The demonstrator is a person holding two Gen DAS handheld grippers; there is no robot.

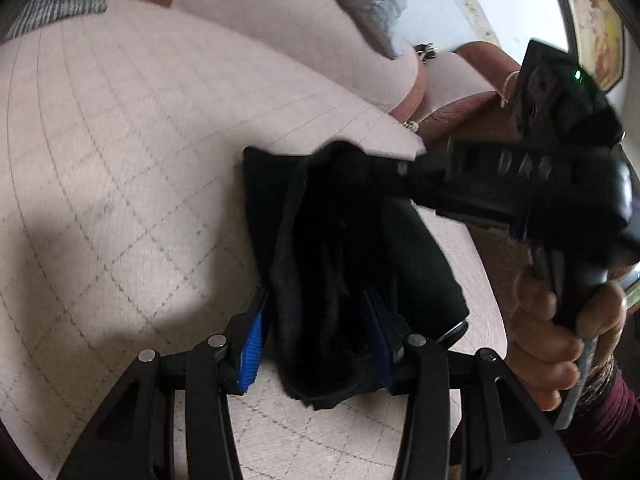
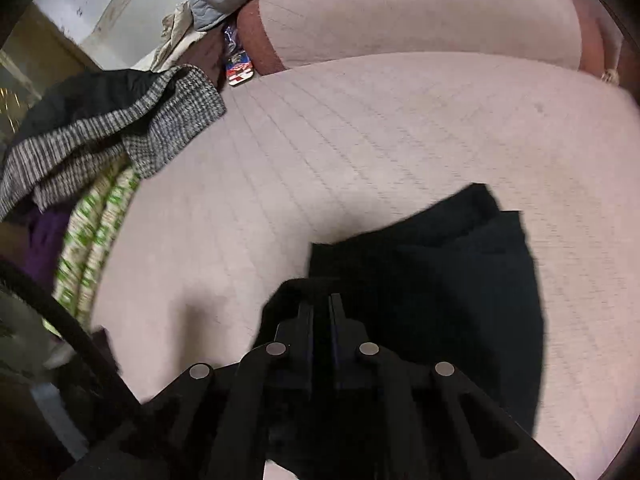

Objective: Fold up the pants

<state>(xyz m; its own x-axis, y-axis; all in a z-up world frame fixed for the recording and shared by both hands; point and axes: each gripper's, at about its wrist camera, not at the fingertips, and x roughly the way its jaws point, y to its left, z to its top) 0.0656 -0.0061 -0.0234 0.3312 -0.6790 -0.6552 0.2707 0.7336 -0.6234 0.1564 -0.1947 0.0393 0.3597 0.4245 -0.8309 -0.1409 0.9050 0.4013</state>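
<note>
Left gripper: we are holding the left gripper (image 1: 316,340) with its blue-padded fingers (image 1: 251,354) partly spread, straddling the near end of the folded black fabric pants (image 1: 344,264); whether the pads are pressing on the cloth we cannot tell.

Right gripper: we are keeping the right gripper (image 2: 321,312) with its jaws drawn fully together over a near edge of the black pants (image 2: 440,280); whether a thin layer is caught between them we cannot tell, as black lies on black. In the left wrist view our right hand (image 1: 560,332) is gripping that tool's handle.

Pants, place: they are lying as a compact bundle on the pale pink quilted bed cover (image 1: 132,168), near its edge.

Pants, handling: we are judging them soft, light and limp, likely to sag and unfold unless both ends are supported, and not fragile.

Where to hold: we are favouring the thick seamed edge at the left of the bundle, taking all layers at once, since a single layer would probably peel away.

Surroundings: a grey checked woven garment (image 2: 120,136) is lying well apart.
</note>
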